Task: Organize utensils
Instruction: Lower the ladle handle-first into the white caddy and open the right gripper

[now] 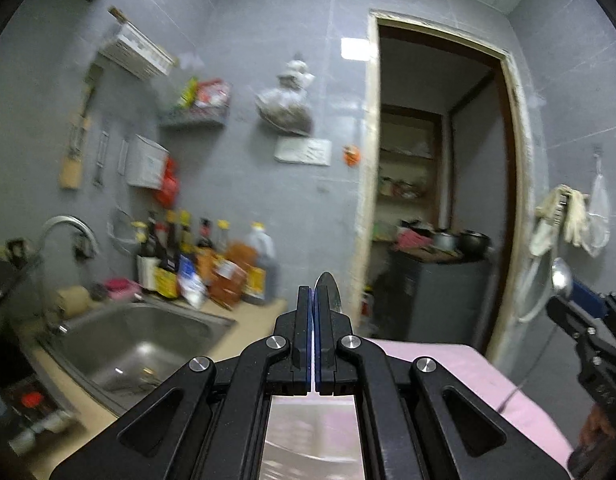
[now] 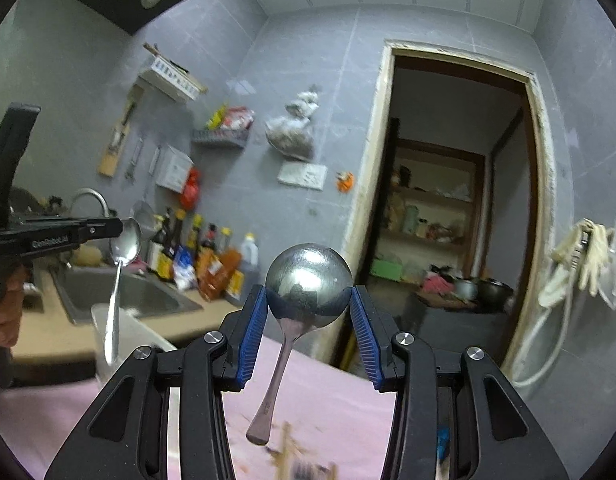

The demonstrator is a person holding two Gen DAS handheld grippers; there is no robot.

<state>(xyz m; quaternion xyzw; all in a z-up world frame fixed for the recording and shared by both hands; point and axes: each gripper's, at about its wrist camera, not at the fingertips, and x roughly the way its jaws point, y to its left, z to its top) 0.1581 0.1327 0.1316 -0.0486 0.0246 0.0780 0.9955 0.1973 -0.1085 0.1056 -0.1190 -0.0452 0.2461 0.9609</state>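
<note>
Steel ladle clamped in right tool, left tool clamped on spoon, both above pink tabletop

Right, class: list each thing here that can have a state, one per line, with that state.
Left gripper: shut on a spoon, by its bowl.
Thin spoon: held up, handle hanging down.
Right gripper: shut on the round spoon's bowl.
Round spoon: held up, handle hanging down.
Doorway: open.
Sink: no running water seen.

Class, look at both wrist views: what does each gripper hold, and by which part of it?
The right gripper clamps a round-bowled steel spoon by its bowl. The left gripper pinches a slim steel spoon by the bowl; both handles hang down.
</note>
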